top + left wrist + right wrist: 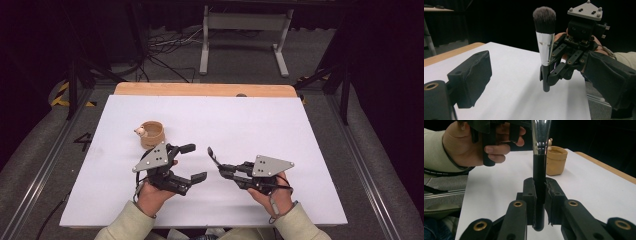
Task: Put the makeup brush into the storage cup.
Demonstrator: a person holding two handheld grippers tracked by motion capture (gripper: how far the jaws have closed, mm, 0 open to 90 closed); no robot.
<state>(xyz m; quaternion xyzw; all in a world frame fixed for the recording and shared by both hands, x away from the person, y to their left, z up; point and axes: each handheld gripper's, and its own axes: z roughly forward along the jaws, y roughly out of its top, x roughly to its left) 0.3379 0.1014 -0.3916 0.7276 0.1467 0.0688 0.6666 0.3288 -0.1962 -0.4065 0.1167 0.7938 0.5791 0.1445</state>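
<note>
A makeup brush with a black handle, silver ferrule and dark bristles stands upright, bristles up, above the white table. My right gripper is shut on the lower end of its black handle. From the high view the brush sticks out at the left tip of the right gripper. My left gripper is open, its pads wide apart with nothing between them, and it faces the brush from a short way to the left.
A small tan cup with a little cream figure on its rim stands on the table just behind the left gripper. The table's wooden far edge shows beyond the white sheet. Cables and a stand lie on the floor behind.
</note>
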